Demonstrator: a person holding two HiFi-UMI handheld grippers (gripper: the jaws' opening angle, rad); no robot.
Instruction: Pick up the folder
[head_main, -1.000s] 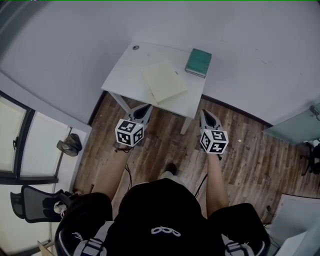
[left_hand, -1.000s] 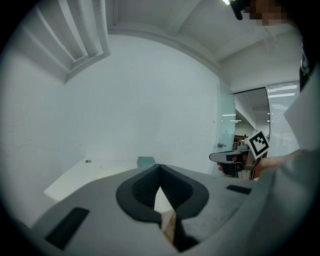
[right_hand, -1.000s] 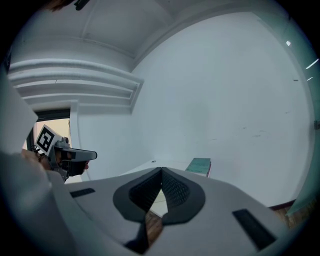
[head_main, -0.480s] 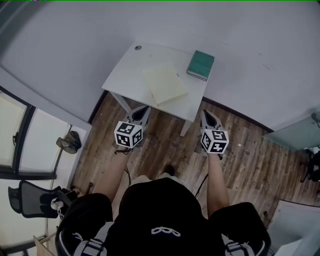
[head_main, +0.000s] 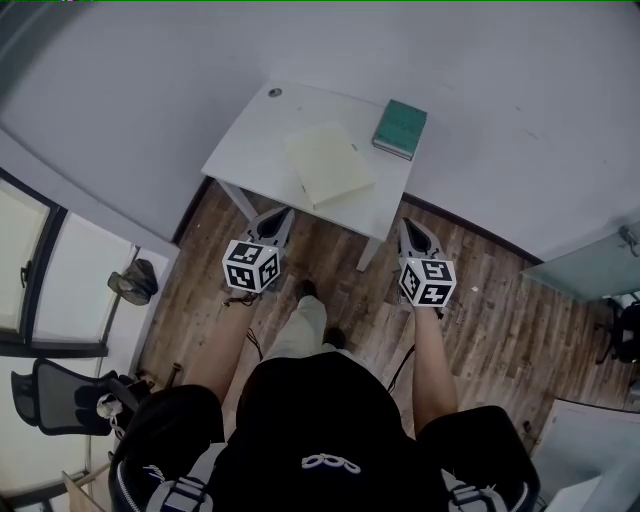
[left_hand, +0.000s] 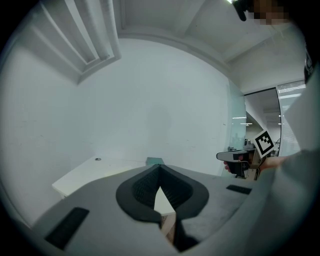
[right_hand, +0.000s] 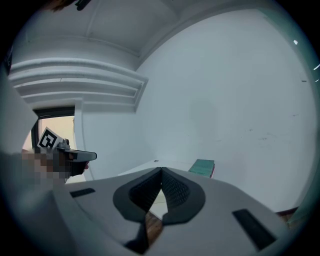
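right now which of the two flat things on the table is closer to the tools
The pale cream folder, lying near the front edge of the table. The green book sits farther back, at the far right corner.

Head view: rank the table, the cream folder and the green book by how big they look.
1. table, largest
2. folder
3. book, smallest
The folder and the book both lie on the tabletop, so nearness hardly skews this.
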